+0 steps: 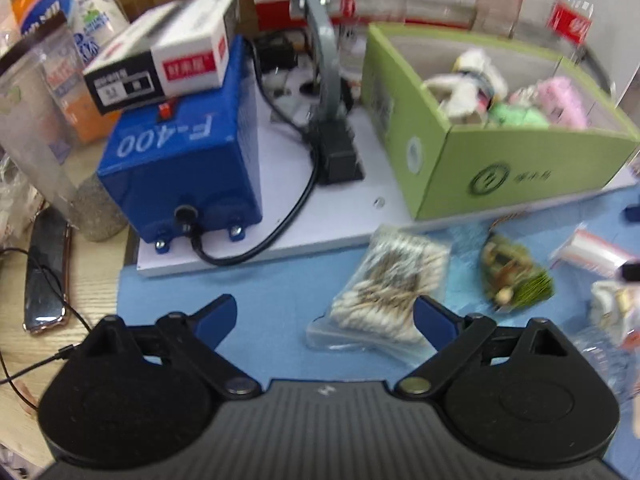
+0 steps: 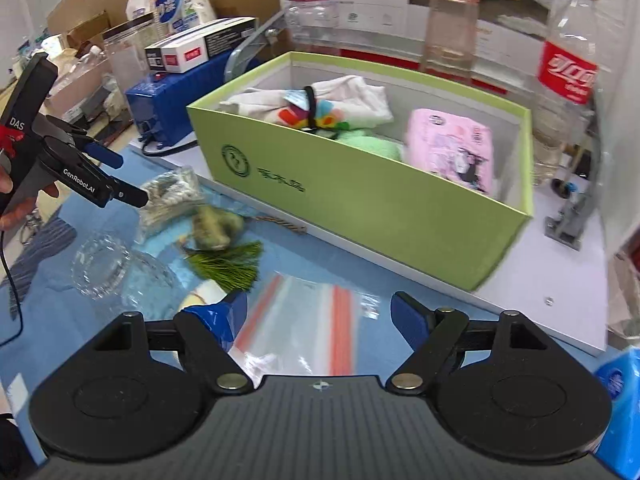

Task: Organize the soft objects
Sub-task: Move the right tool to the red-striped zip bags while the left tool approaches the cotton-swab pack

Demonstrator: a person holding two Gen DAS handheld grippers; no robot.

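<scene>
L gripper (image 1: pixel 324 318) is hanging released, jaws wide, w/ a bagged rope bundle (image 1: pixel 390 292) lying just ahead on the blue mat (image 1: pixel 272 300). Only the R view is showing its side profile. R gripper (image 2: pixel 320 320) is hovering unclenched over a zip bag (image 2: pixel 304 320), nothing held. Green box (image 2: pixel 372 200) is sitting behind, holding plush toys (image 2: pixel 320 108); open mat between them.
</scene>
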